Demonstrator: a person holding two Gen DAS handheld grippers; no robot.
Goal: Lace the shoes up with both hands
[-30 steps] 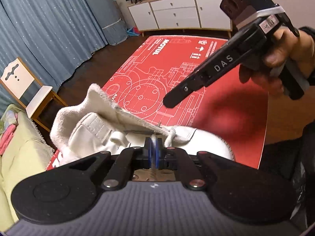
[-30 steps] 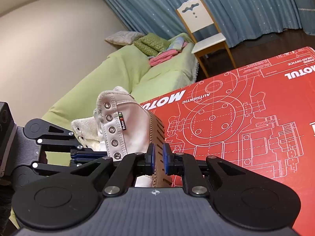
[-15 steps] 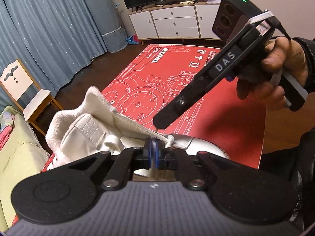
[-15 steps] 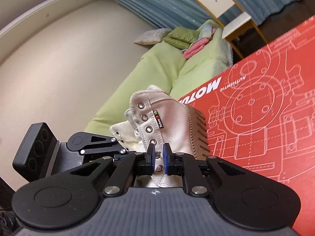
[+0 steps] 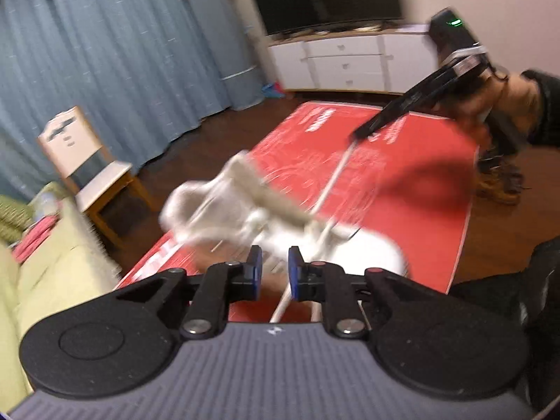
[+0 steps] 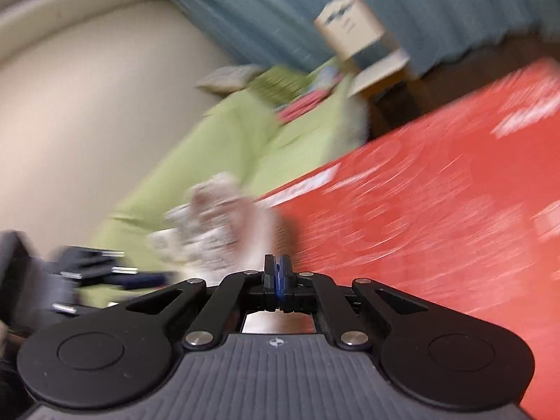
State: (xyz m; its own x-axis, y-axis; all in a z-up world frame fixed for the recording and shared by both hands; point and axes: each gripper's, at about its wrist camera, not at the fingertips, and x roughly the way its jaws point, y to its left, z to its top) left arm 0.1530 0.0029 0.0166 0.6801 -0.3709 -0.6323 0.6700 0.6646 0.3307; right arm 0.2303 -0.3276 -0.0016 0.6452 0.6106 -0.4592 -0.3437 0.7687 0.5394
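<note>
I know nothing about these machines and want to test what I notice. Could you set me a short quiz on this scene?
1. True or false: the white high-top shoe lies on a green mat.
2. What do the right tongs grip? A: the shoelace. B: the shoe's tongue. C: nothing.
3. Which piece of furniture stands in front of the blue curtain?

Key:
1. False. It lies on red printed cardboard.
2. A. The tongs are shut on the shoelace, which runs taut up from the shoe.
3. A small chair.
</note>
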